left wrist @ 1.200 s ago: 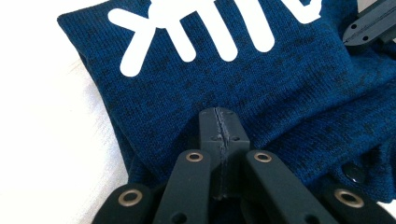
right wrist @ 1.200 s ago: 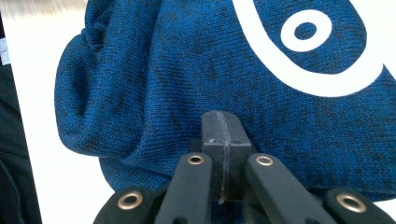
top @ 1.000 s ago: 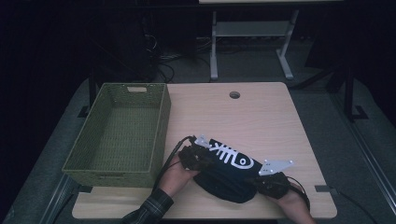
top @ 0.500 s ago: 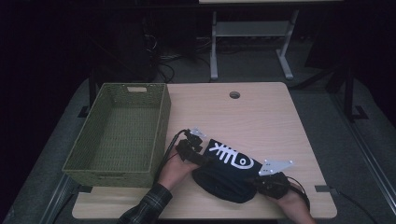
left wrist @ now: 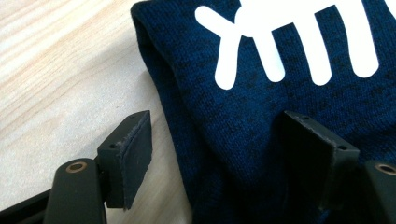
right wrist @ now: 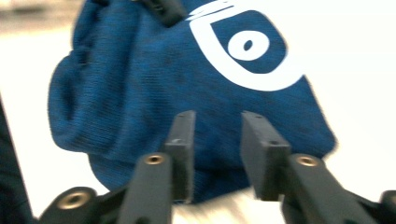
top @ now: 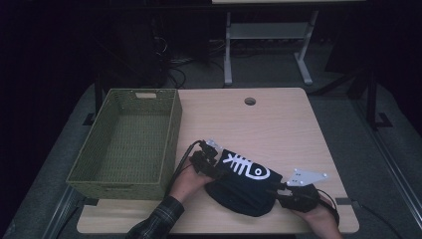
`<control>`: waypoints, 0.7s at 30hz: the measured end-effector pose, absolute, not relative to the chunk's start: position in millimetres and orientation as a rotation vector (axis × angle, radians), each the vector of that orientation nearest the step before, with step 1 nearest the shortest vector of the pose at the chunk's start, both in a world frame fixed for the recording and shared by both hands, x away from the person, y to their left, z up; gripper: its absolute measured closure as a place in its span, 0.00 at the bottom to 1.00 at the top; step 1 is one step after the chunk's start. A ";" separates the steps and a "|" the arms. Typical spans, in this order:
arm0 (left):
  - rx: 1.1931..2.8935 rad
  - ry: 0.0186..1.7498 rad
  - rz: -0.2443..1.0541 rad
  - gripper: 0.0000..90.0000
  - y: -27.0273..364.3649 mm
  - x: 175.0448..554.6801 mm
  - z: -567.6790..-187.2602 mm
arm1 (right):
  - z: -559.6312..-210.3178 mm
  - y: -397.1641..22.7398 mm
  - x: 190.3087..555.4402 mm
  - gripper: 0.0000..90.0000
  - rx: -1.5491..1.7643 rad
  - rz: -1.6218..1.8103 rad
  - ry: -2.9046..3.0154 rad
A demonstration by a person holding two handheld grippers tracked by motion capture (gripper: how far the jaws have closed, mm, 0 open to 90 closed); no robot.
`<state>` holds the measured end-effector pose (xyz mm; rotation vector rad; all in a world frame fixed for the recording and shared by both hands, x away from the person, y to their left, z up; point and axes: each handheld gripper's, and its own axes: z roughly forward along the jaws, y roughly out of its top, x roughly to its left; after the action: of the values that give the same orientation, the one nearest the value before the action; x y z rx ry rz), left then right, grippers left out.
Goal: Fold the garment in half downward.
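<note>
A folded dark blue knit garment [top: 244, 186] with a white fish-skeleton print lies on the wooden table [top: 259, 124] near its front edge. My left gripper [top: 211, 162] is at the garment's left end. Its jaws have just been opening and now stand wide. In the left gripper view [left wrist: 224, 158] one jaw hangs over bare wood and the other over the garment [left wrist: 261, 107], with the folded edge between them and no pad pressing. My right gripper [top: 278, 191] is at the right end. Its jaws have just been opening, and a narrow gap [right wrist: 217, 149] shows over the garment [right wrist: 140, 84].
A green woven basket [top: 171, 134] stands to the left of the garment, close to my left hand. A round cable hole [top: 250, 101] sits at the table's far edge. Beyond the table are a dark floor, cables and a white stand.
The left hand has shifted a little at the garment's left end. The garment lies in the same place, and the right hand has kept still.
</note>
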<state>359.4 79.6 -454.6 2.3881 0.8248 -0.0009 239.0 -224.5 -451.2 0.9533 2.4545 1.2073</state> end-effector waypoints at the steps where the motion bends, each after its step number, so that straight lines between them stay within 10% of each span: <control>1: 2.389 0.826 0.001 0.29 79.2 359.0 -454.5 | -451.0 -228.5 237.9 0.63 0.965 1.199 2.435; 21: 2.377 0.806 -0.112 0.63 77.7 357.7 -453.5 | -478.9 -279.7 252.6 0.15 1.254 1.018 2.311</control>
<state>357.7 77.7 -453.5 2.3770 0.8065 -0.1116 252.6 -279.7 -478.9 1.2542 2.3107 1.0181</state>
